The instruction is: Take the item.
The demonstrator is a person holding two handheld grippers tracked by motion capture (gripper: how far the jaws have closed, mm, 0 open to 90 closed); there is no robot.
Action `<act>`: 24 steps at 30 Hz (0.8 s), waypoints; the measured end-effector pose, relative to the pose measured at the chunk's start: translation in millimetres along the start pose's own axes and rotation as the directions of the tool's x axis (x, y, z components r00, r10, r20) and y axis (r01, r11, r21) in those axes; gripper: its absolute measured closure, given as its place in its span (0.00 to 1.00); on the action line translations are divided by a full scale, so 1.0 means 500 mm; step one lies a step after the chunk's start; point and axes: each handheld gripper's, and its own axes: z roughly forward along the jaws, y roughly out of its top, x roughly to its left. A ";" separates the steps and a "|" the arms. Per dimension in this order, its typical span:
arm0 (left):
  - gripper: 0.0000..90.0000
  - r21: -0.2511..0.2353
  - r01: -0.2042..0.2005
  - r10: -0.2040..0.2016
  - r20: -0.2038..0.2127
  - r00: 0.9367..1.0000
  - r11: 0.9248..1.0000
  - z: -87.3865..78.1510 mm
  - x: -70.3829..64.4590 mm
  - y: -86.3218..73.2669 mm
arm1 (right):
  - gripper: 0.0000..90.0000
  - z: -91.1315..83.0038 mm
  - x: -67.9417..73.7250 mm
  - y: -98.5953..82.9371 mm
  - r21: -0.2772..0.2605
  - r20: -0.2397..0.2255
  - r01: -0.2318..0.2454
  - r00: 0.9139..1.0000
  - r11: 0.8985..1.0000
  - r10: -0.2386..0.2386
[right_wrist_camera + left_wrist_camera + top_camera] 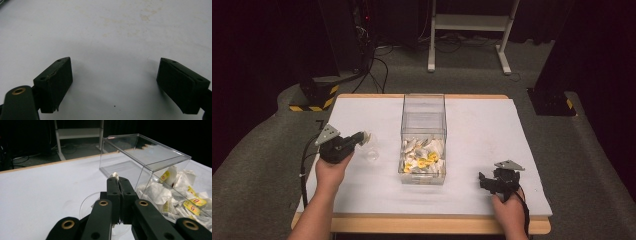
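Note:
A clear plastic box (423, 120) stands mid-table, its near end piled with white tea bags (422, 157) bearing yellow tags. My left gripper (362, 138) hovers left of the box, shut on a white tea bag (114, 174) whose edge peeks above the closed jaws (119, 181). Just below the jaws a small clear round dish (372, 154) sits on the table, and it appears again under the fingers (88, 203). The box (150, 157) and its tea bags (175, 192) lie to the right there. My right gripper (488, 181) rests low near the table's front right, open (113, 82) over bare white cloth.
The white table cover (482, 130) spreads around the box on both sides. Beyond the far edge are a white metal frame (472, 25), cables on the grey floor, and a black stand with yellow-black striped feet (314, 95).

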 end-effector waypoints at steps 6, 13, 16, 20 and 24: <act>0.98 0.026 0.011 -0.010 -0.013 1.000 1.000 0.016 0.005 -0.009 | 0.15 0.000 0.000 0.000 0.000 0.000 0.000 1.000 1.000 0.000; 0.93 0.041 0.010 -0.009 -0.023 1.000 0.999 0.025 0.004 -0.011 | 0.15 0.000 0.000 0.000 0.000 0.000 0.000 1.000 1.000 0.000; 0.91 0.048 0.005 -0.004 -0.024 1.000 0.999 0.025 0.005 -0.011 | 0.15 0.000 0.000 0.000 0.000 0.000 0.000 1.000 1.000 0.000; 0.88 0.044 -0.002 0.003 -0.025 1.000 0.999 0.021 0.002 -0.010 | 0.15 0.000 0.000 0.000 0.000 0.000 -0.001 1.000 1.000 0.001; 0.81 0.046 -0.002 0.003 -0.027 1.000 0.999 0.015 0.001 -0.008 | 0.15 0.000 0.000 0.000 0.000 0.000 0.000 1.000 1.000 0.000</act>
